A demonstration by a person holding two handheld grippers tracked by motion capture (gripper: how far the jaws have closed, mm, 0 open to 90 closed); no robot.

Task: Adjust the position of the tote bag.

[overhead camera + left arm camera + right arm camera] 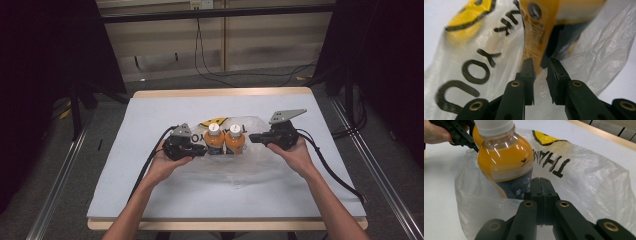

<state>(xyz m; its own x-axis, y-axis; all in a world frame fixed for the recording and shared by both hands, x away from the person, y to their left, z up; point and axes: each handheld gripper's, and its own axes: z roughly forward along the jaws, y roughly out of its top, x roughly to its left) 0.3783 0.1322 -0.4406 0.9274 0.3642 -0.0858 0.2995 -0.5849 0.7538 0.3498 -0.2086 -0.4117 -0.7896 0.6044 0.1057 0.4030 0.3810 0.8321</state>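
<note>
Two orange juice bottles with white caps stand side by side, the left bottle (214,138) and the right bottle (235,138), inside a clear plastic bag (250,167) printed with THANK YOU and a yellow smiley. My left gripper (205,149) lies at the left bottle's foot. Its jaws (540,65) stand a narrow gap apart at the bag (474,62), just before the bottle (536,27). My right gripper (251,138) is at the right bottle's side. In the right gripper view its jaws (540,180) are pressed together on the bag's rim (586,182), beside the bottle (504,160).
The bag lies in the middle of a white-covered table (150,190) with a wooden edge (225,92). Black cables trail from both grippers toward the front. Dark stands flank the table, and metal rails run along both sides on the floor.
</note>
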